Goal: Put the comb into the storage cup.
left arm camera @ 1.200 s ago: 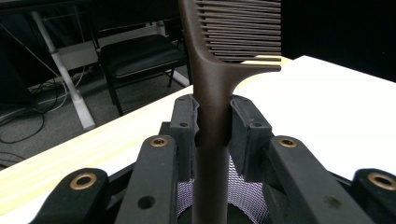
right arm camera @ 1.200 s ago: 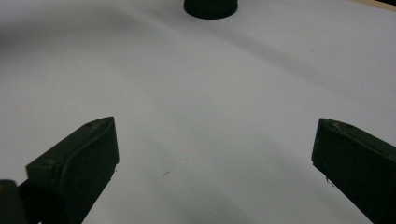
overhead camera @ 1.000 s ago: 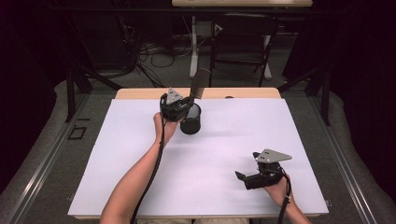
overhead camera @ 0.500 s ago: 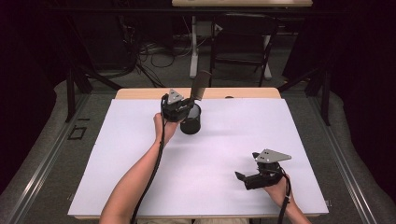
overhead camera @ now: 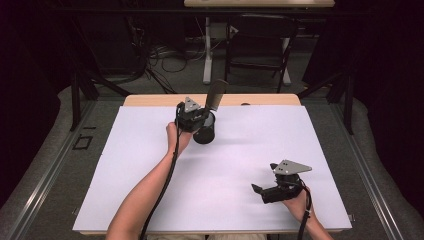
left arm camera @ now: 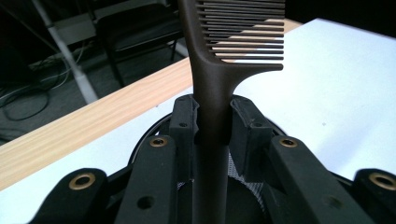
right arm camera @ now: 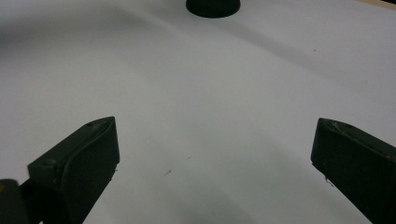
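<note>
Change: nothing is moving; both hands are staying put.
Left gripper point(left arm camera: 212, 126): pinching the comb point(left arm camera: 219, 60) handle over the black cup point(overhead camera: 205, 131).
Right gripper point(right arm camera: 212, 154): spread, idling on the table point(overhead camera: 240, 150).
Next: lowering, then letting go.

Dark brown comb point(left arm camera: 219, 60), black mesh cup point(overhead camera: 205, 131), white table cover point(overhead camera: 250, 150) (pale wood edge point(overhead camera: 150, 100) beyond)

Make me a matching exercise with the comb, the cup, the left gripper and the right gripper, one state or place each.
1 comb
2 cup
3 left gripper
4 right gripper

A open, nothing between the jaws
B black mesh, standing near the table's far edge
C shut on a handle
D upright, teeth at the top

Pairs: 1-D, 2-B, 3-C, 4-A
</note>
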### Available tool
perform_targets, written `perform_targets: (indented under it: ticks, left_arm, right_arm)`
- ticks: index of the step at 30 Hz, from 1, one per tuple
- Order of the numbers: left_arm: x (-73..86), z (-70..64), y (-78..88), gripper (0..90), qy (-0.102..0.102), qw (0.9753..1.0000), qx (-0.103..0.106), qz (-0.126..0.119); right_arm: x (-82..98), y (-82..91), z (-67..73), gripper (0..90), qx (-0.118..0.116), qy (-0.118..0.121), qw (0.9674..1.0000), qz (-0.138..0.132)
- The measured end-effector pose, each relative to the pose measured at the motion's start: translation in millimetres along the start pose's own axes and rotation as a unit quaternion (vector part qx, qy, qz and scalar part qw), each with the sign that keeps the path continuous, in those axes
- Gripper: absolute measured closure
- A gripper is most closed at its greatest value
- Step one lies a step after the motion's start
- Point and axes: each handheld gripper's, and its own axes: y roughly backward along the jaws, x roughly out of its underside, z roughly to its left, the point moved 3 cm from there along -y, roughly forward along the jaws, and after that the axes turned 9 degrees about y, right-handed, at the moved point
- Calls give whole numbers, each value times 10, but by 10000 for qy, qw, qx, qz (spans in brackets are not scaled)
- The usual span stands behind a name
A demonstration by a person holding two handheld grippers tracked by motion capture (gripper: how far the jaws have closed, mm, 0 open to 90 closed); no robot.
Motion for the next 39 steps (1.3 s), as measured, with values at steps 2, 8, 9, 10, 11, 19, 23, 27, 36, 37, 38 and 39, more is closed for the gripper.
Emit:
perform_targets:
  ticks: [2,8,9,10,11,19,23,27,36,37,38,39]
  left_arm:
    - [7,-8,1,719,-1,10000,10,74]
    - [24,-28,-10,712,-23,9997,-59,248]
    - [28,-36,-6,701,-21,9997,-68,253]
    - [33,-45,1,698,-37,9996,-70,265]
    - [35,-52,8,701,-62,9996,-51,277]
    - [25,-33,89,519,92,9995,-23,287]
    - [14,-12,134,400,198,9993,-43,329]
    - [12,-19,188,334,148,9992,9,364]
    - [29,-105,357,163,95,9989,264,373]
    - [33,-110,373,160,80,9989,291,367]
    - [39,-112,389,156,54,9988,288,404]
    - [45,-111,404,146,38,9986,313,425]
  right_arm:
    - [0,0,2,6,-5,3,10000,1]
    - [0,1,1,6,-2,-1,10000,5]
    - [0,1,0,6,-1,-1,10000,1]
    - [-1,1,0,6,2,0,10000,0]
    - [0,1,1,6,4,-7,10000,0]
    - [-4,1,3,6,2,10,10000,-8]
    - [-1,-2,1,6,-6,-7,10000,15]
    - [-1,-2,0,6,3,-2,10000,17]
    - [-11,7,7,6,2,11,10000,-4]
    - [-13,6,7,6,-2,14,10000,-7]
    - [-14,6,5,6,-8,25,10000,-1]
    - [-14,1,5,6,3,23,10000,-13]
